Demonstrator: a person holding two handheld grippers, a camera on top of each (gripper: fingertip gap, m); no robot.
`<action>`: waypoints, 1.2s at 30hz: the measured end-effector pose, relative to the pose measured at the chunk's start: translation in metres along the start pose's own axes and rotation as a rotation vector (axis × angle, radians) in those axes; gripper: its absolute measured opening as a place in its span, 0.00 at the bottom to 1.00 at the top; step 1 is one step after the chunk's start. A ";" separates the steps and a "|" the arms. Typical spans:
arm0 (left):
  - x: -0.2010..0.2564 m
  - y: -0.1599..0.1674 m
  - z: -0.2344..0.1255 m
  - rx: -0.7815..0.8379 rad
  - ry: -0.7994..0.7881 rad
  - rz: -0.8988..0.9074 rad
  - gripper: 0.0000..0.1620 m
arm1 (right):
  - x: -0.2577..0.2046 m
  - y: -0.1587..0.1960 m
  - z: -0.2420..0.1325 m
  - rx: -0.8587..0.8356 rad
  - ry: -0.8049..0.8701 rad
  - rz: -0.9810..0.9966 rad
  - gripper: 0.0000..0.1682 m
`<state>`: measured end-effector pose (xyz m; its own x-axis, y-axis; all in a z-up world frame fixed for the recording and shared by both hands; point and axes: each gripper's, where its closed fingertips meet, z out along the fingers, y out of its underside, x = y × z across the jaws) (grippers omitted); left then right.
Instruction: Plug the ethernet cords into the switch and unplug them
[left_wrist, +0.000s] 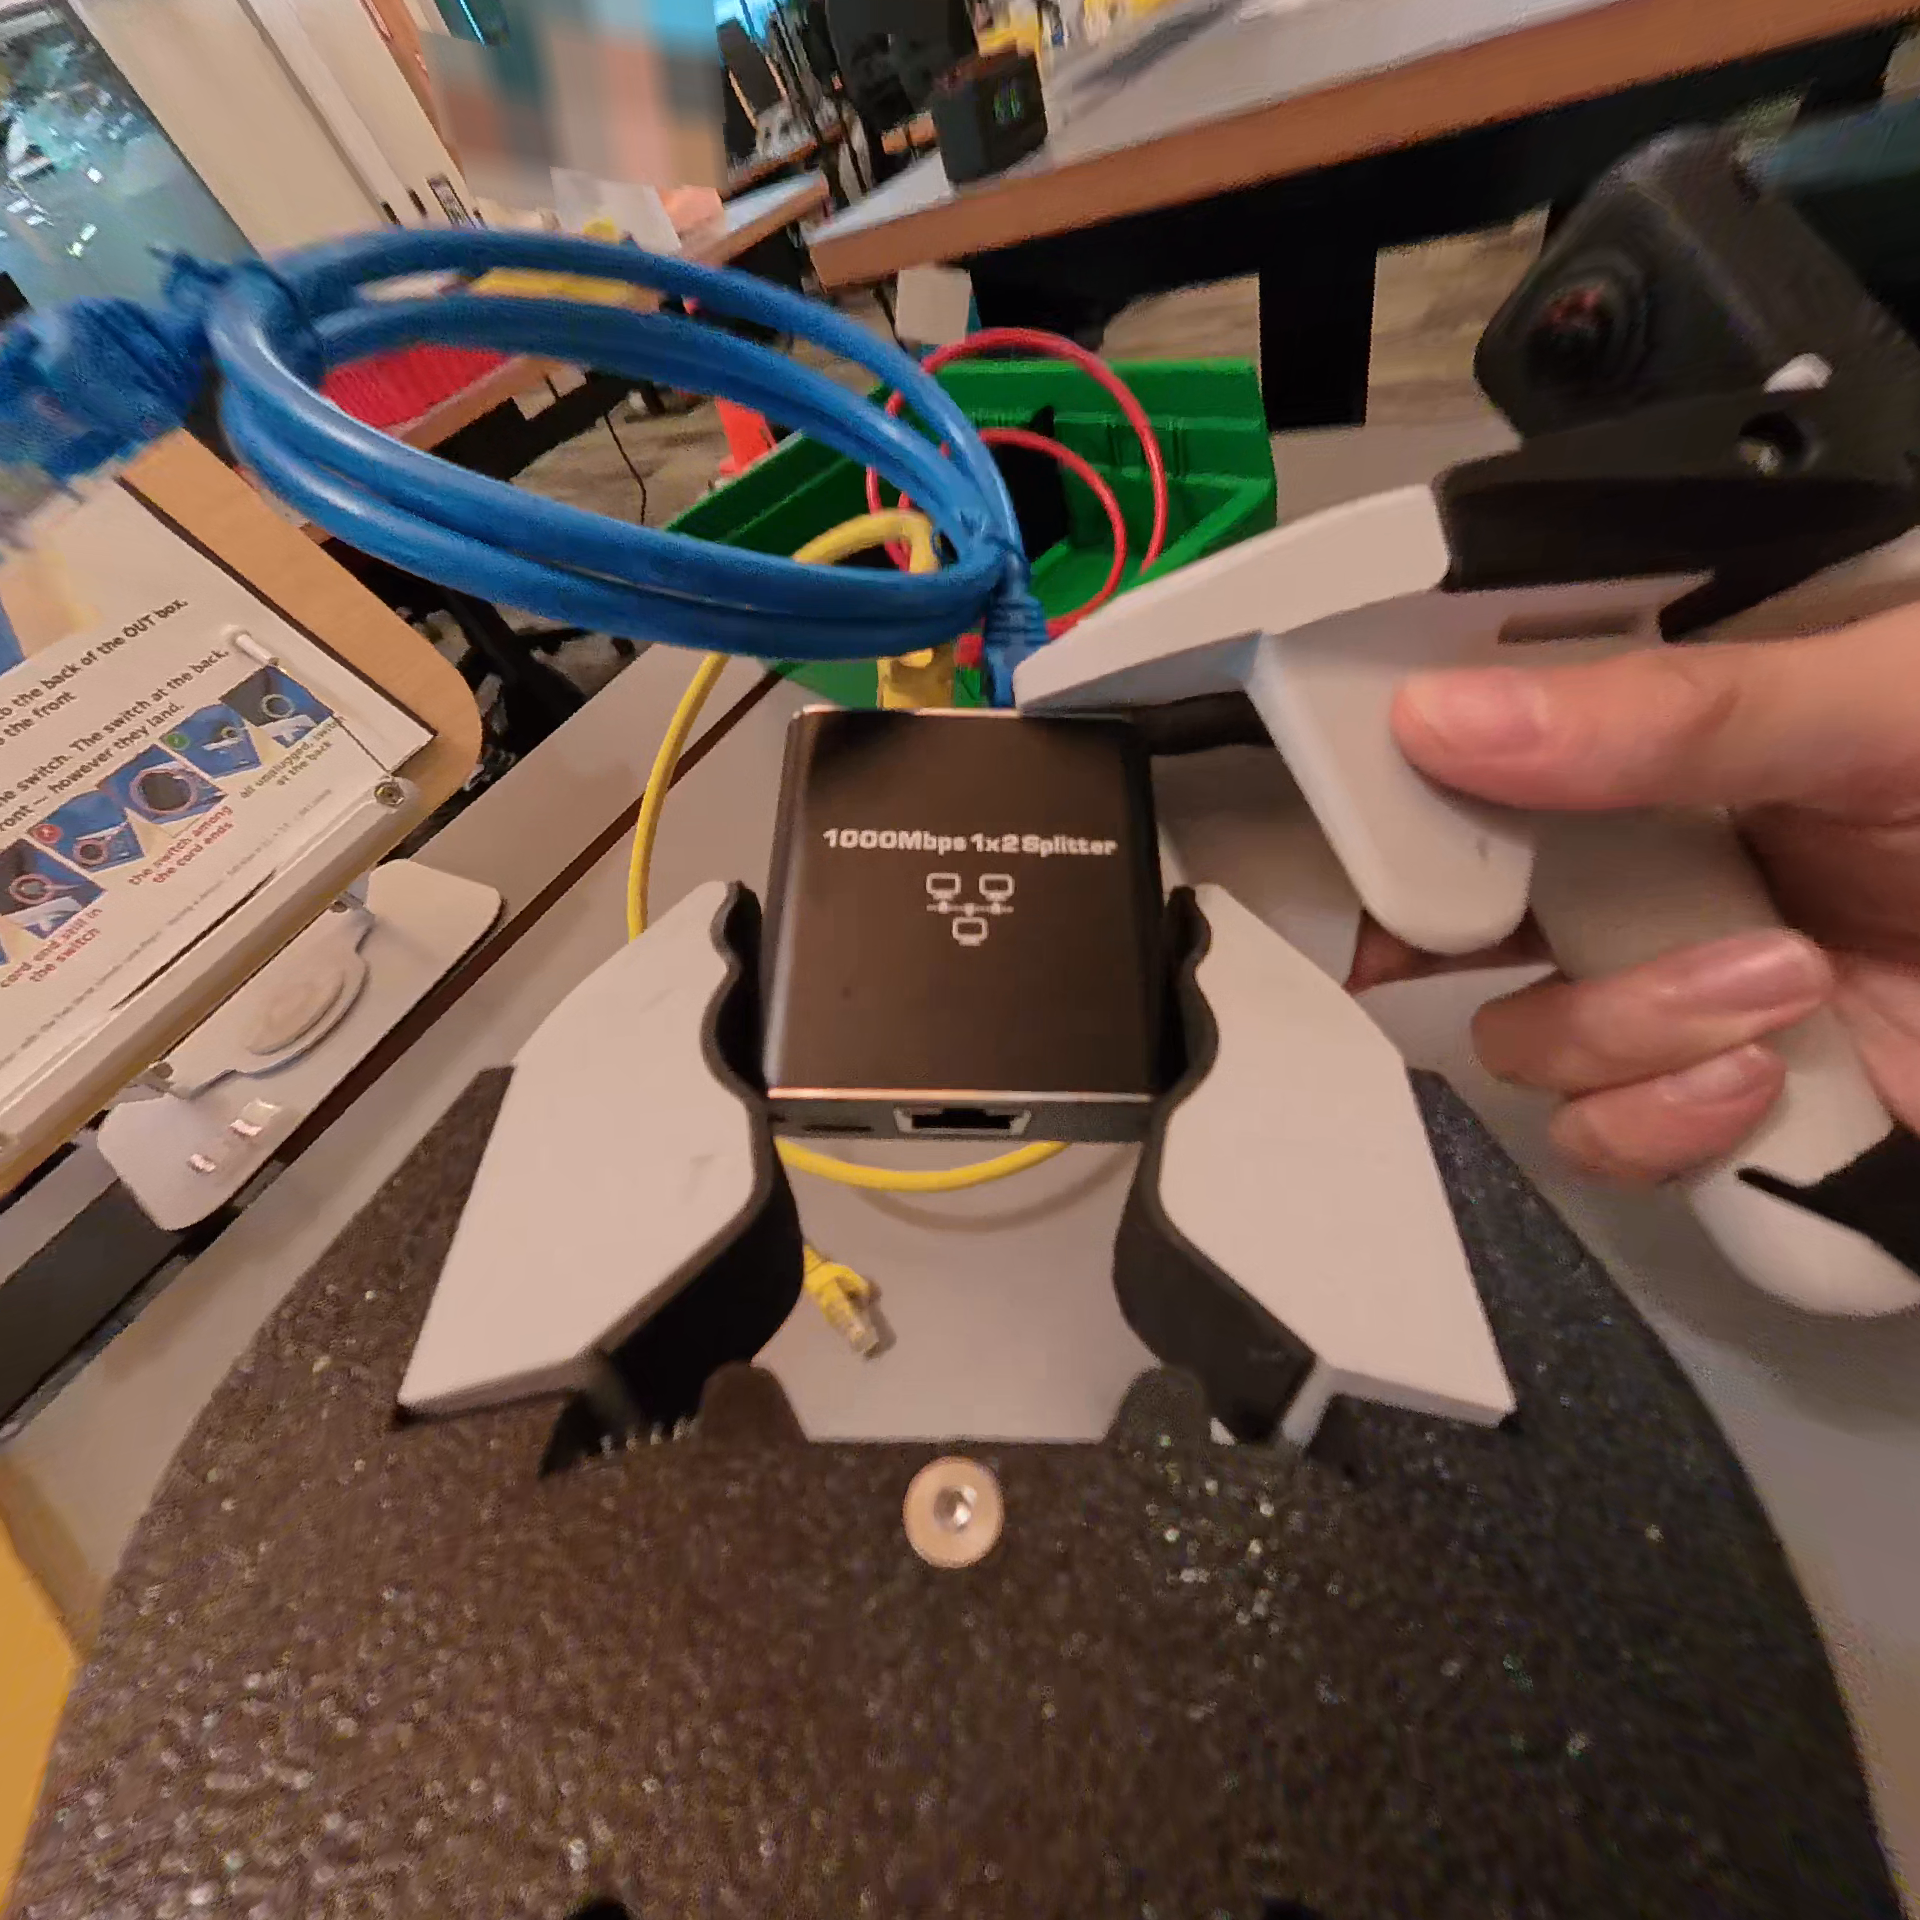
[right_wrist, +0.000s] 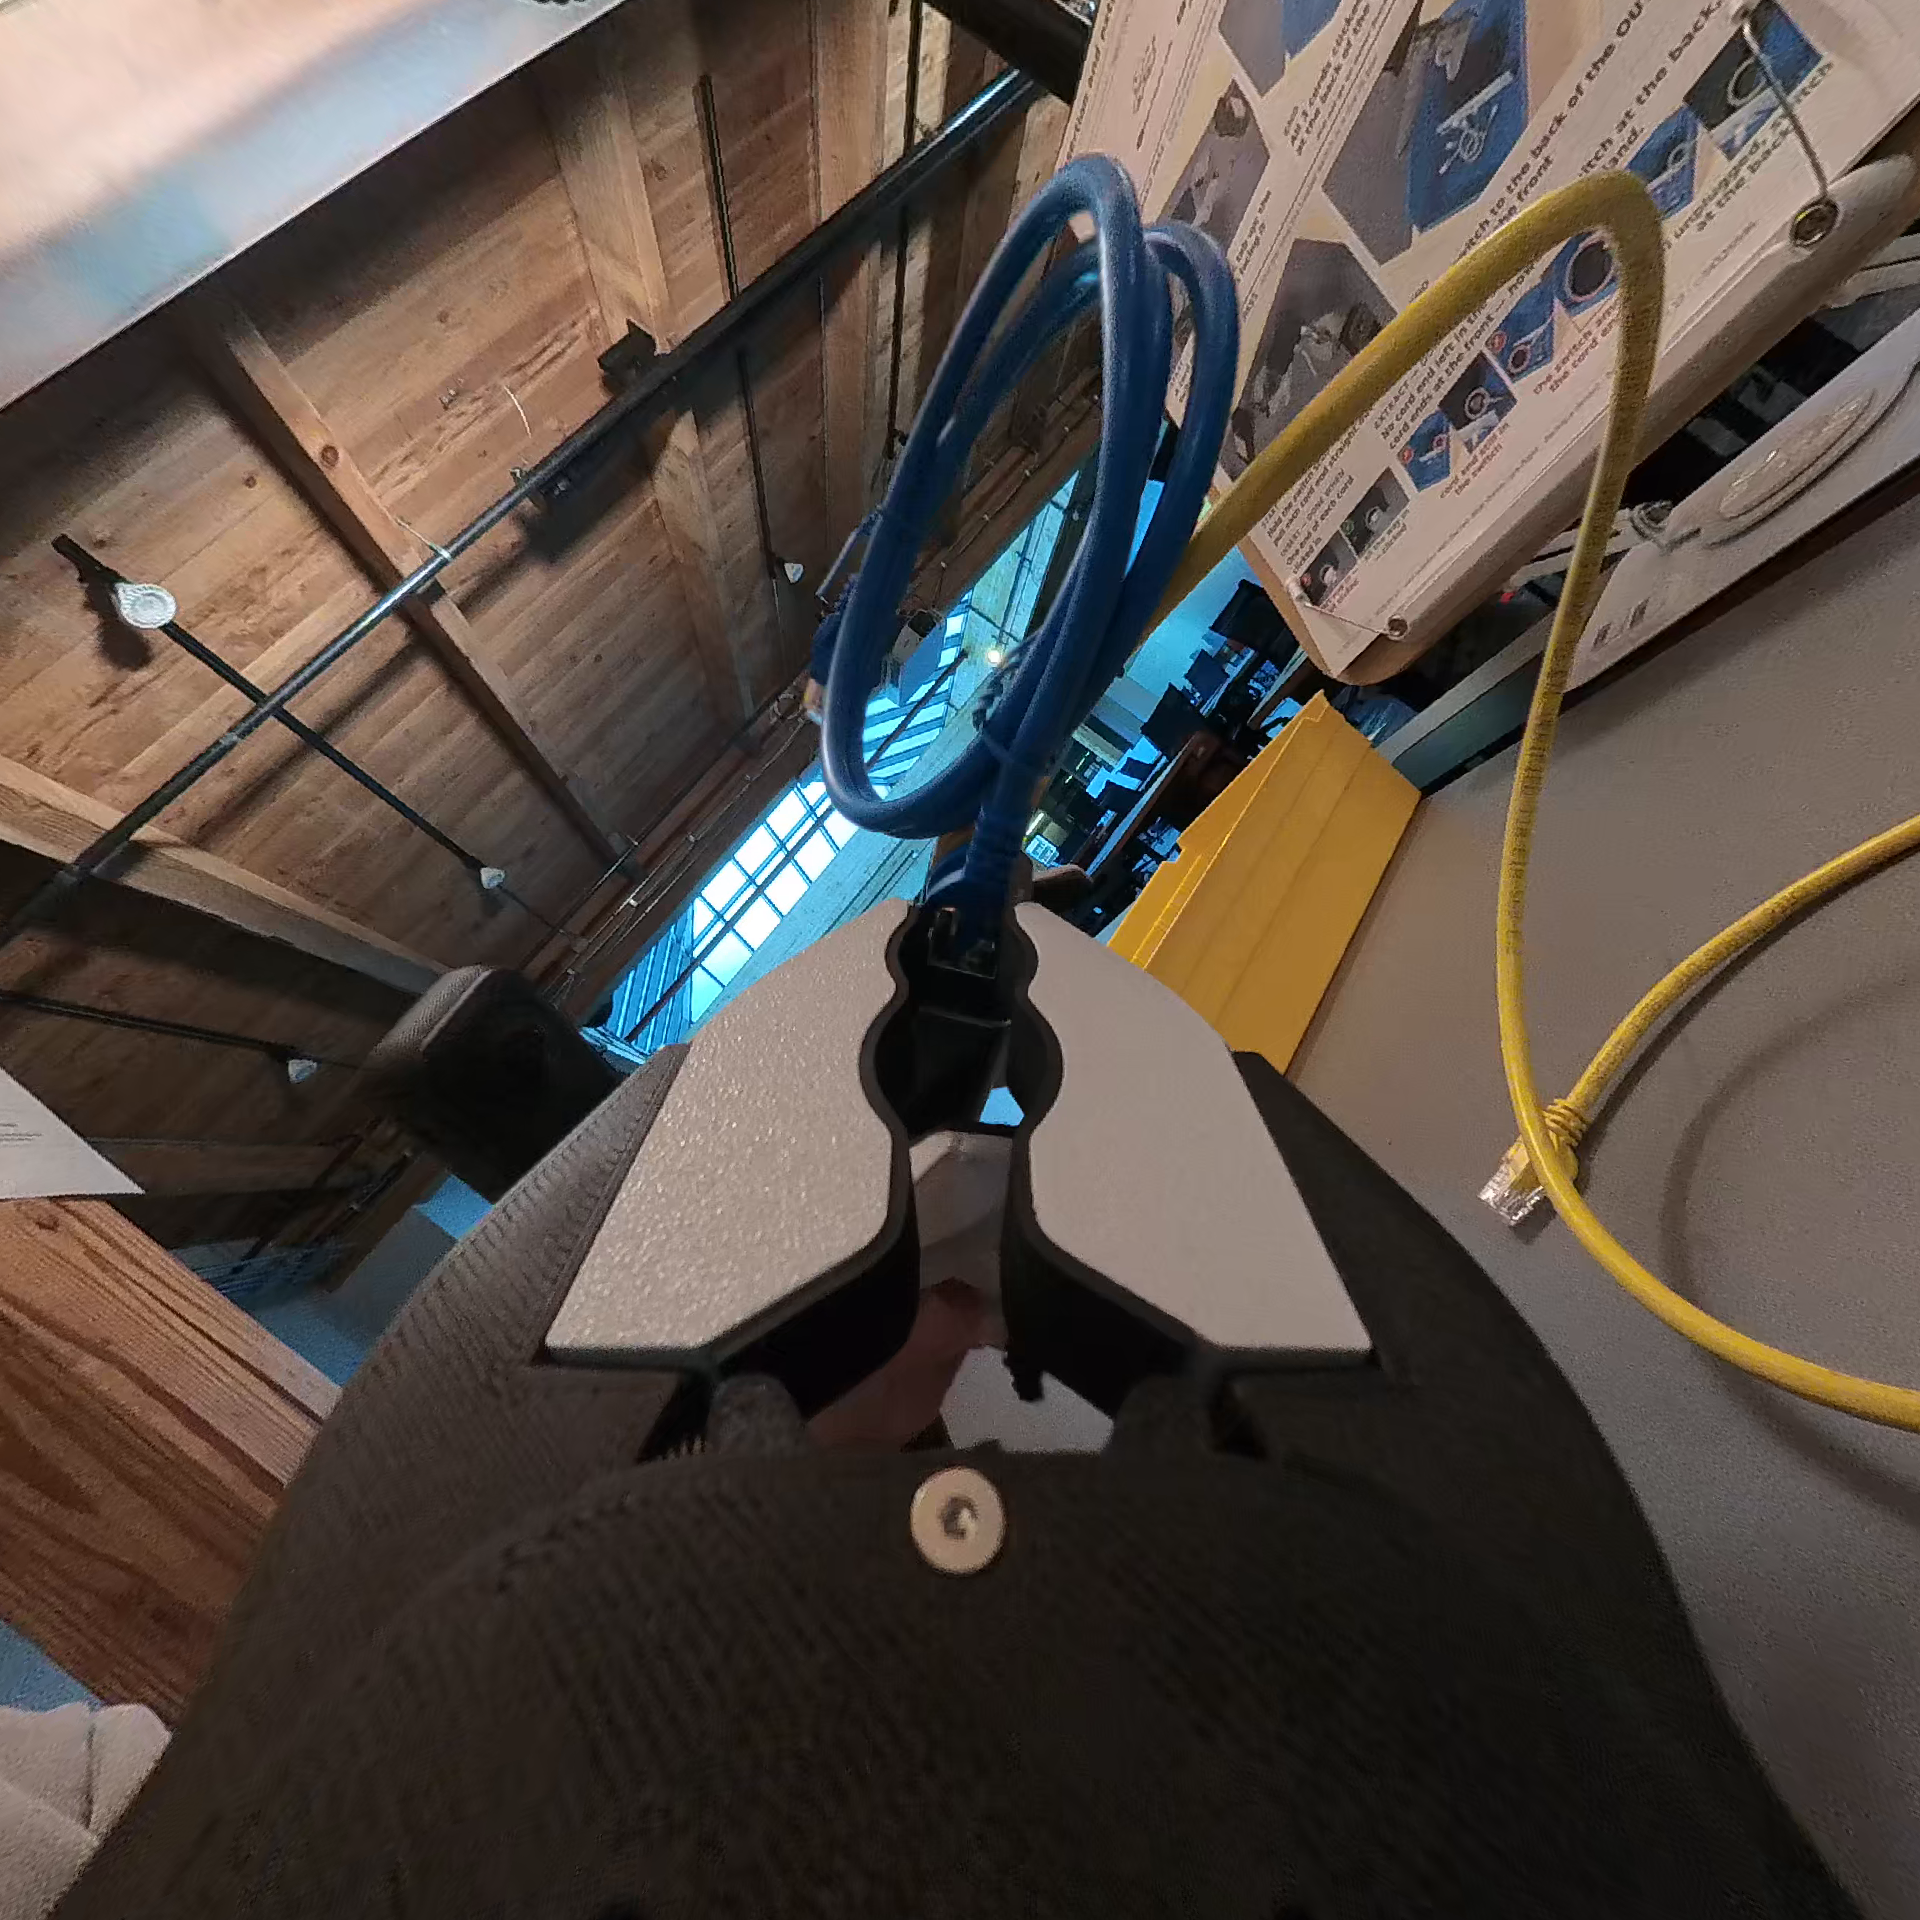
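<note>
Switch (left_wrist: 961, 914), a small black box with white markings on its top face, sits clamped between the two grey fingers of the left gripper (left_wrist: 961, 997), whose jaws press its long side walls. Its long axis runs straight away from the left wrist camera; one empty port faces that camera on the near short edge, and the far short edge carries the plugs. Below the switch lies bare grey tabletop (left_wrist: 904, 1382), so the near port has open room in front of it.

Three cords show. A blue cord (left_wrist: 582, 488), tied in a coil of several loops, rises above and left of the switch, its end dropping to the switch's far edge. A yellow cord (left_wrist: 649, 821) curves down the left of the switch and passes under its near edge, with one loose clear plug (left_wrist: 847, 1304) lying on the table just beneath. A red cord (left_wrist: 1122, 468) loops behind the switch inside a green bin (left_wrist: 1195, 457).

At the switch's far right corner the right gripper (right_wrist: 961, 977) reaches in, held by a hand (left_wrist: 1704, 904); in its own view its jaws are drawn nearly together, pinching the blue cord's plug (right_wrist: 961, 951). An instruction sheet (left_wrist: 156, 790) on a stand crowds the space left of the switch.
</note>
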<state>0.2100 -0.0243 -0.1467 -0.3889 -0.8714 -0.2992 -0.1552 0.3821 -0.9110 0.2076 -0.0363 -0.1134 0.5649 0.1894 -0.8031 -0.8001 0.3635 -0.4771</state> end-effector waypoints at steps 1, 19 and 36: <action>-0.001 0.003 0.000 -0.021 0.000 0.021 0.46 | 0.001 0.001 0.000 -0.007 0.001 -0.001 0.08; 0.000 0.009 0.005 0.024 -0.016 -0.064 0.46 | 0.007 0.003 0.000 -0.087 -0.003 -0.292 0.08; 0.006 0.007 0.009 0.077 0.061 -0.156 0.46 | 0.004 0.000 -0.002 -0.199 0.023 -0.675 0.07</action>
<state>0.2146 -0.0295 -0.1574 -0.4202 -0.8970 -0.1369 -0.1489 0.2169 -0.9648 0.2093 -0.0372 -0.1178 0.9483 -0.0395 -0.3148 -0.2990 0.2206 -0.9284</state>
